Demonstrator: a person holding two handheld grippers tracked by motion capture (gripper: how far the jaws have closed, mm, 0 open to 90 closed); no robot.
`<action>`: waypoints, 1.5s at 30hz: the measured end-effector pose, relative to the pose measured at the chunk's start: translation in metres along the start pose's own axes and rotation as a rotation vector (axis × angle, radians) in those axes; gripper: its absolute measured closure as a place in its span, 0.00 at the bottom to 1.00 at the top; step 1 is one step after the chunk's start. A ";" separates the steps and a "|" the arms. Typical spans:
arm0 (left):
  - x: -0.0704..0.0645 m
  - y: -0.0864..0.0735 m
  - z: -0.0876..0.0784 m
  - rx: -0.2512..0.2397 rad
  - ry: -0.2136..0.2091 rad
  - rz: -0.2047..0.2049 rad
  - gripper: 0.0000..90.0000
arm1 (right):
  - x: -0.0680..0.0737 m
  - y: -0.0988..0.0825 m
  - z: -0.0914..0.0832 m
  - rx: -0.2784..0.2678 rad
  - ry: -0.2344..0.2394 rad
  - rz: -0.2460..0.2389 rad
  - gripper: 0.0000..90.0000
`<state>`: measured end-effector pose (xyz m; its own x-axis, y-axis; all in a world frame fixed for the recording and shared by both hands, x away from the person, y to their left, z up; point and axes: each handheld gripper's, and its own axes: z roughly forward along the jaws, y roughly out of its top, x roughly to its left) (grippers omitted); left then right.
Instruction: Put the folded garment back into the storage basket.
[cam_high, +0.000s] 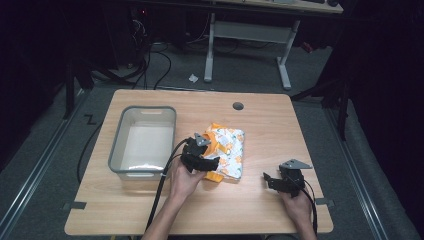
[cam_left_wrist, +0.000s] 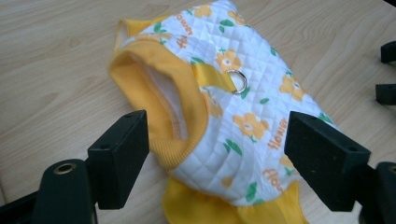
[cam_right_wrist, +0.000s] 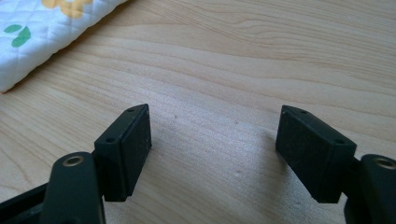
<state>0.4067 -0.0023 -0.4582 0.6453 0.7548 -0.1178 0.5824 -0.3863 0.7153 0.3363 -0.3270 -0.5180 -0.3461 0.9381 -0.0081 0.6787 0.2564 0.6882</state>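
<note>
A small quilted white garment (cam_high: 227, 150) with yellow flowers, orange "Flower" lettering and yellow trim lies on the wooden table (cam_high: 260, 125) near its middle. In the left gripper view the garment (cam_left_wrist: 233, 107) shows a yellow-edged opening and a metal ring (cam_left_wrist: 238, 80). My left gripper (cam_high: 206, 159) stands open over the garment's near left edge, a jaw on each side of the cloth (cam_left_wrist: 217, 154). My right gripper (cam_high: 270, 180) is open above bare wood to the right of the garment, nothing between its jaws (cam_right_wrist: 215, 149). A corner of the garment (cam_right_wrist: 42, 32) shows at upper left there.
A grey plastic bin (cam_high: 144, 142) with a white inside stands at the table's left, close beside the left hand. A round cable hole (cam_high: 238, 106) sits near the far edge. Another desk's legs (cam_high: 250, 50) and cables stand on the floor beyond.
</note>
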 end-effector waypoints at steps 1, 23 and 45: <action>0.001 0.002 0.001 0.002 -0.005 -0.007 0.25 | 0.000 0.000 0.000 0.000 0.000 0.000 0.30; 0.021 0.025 0.045 0.072 0.053 -0.071 0.24 | 0.000 0.000 0.000 0.000 0.000 0.000 0.30; 0.027 0.011 0.083 0.162 0.069 -0.096 0.31 | 0.000 0.000 0.000 -0.001 0.000 0.001 0.30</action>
<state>0.4712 -0.0304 -0.5111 0.5508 0.8246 -0.1289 0.7153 -0.3868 0.5821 0.3365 -0.3267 -0.5181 -0.3457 0.9383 -0.0072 0.6786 0.2553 0.6887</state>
